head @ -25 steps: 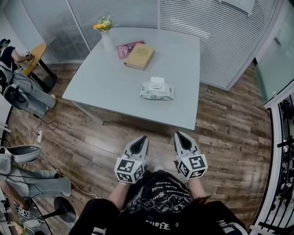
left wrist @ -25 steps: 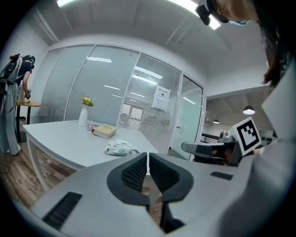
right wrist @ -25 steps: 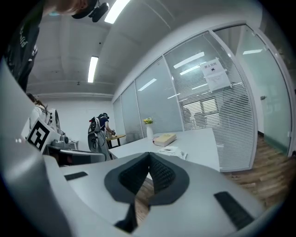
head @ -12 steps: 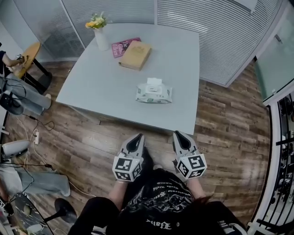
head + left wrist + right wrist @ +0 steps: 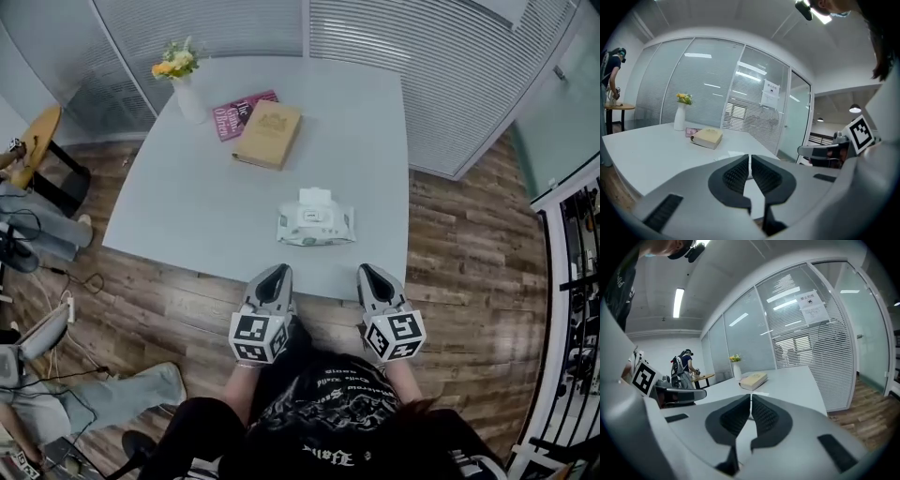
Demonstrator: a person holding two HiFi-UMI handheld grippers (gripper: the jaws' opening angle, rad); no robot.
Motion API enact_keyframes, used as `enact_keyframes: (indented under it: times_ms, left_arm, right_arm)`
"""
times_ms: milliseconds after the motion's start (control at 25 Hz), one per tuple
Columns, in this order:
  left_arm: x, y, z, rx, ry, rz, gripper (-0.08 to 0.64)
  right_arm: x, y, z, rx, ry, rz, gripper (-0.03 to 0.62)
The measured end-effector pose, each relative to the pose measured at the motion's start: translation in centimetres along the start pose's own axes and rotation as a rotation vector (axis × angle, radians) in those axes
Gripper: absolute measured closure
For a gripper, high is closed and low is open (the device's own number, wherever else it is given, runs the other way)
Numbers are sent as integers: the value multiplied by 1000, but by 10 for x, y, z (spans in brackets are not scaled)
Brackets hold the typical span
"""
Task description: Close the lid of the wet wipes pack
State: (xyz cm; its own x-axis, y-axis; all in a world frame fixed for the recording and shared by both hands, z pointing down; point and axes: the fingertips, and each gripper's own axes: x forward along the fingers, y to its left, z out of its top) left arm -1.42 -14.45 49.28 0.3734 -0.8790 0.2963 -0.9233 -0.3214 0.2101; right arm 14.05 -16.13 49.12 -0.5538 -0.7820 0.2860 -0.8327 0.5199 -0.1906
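While one wet wipes pack (image 5: 316,225) lies open, two books (image 5: 268,133) rest beyond.

Books and flowers at the far end of the table

A tan book (image 5: 267,134) lay against a pink book (image 5: 239,113) on the pale grey table (image 5: 187,197), a white vase (image 5: 190,101) of yellow flowers (image 5: 175,62) stood just beside them, and wooden flooring (image 5: 469,253) ran around.

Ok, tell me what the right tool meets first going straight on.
Probably the wet wipes pack, near its right end; the right tool may meet the table edge first, depth unclear.
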Motion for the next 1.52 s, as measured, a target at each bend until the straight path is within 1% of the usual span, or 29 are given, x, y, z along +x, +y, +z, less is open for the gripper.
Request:
enact_keyframes:
  times_ms: [120,240,400,520,680,760,840,960,1160,1240,1400,1520]
  left_arm:
    - [24,19,8,7,12,-20,543]
    - [47,39,17,24,26,-37,543]
    - [71,55,28,56,61,-91,543]
    - [87,68,29,65,84,-131,543]
    - [99,72,24,91,127,-219,543]
    - [105,75,22,100,140,-241,543]
    - [113,80,20,96,152,-249,543]
    - [125,87,16,84,171,-254,543]
    - [138,96,13,87,197,-249,543]
    - [139,97,9,86,215,-256,543]
    - [145,91,-1,75,260,-287,543]
    - [149,87,-13,94,299,-297,543]
  right_arm:
    - [25,-8,7,5,19,-25,583]
    - [51,-13,12,14,48,-29,583]
    - [83,-21,21,34,80,-33,583]
    - [109,-26,29,23,105,-21,567]
    - [137,-28,32,-21,185,18,560]
    - [152,-30,36,-11,217,48,554]
    - [167,-32,39,23,253,88,538]
    - [190,-40,41,76,310,138,486]
    - [227,-58,29,167,429,185,470]
    - [236,-61,20,178,482,197,461]
    - [253,-63,2,147,586,226,453]
    - [261,-68,-11,182,642,246,451]
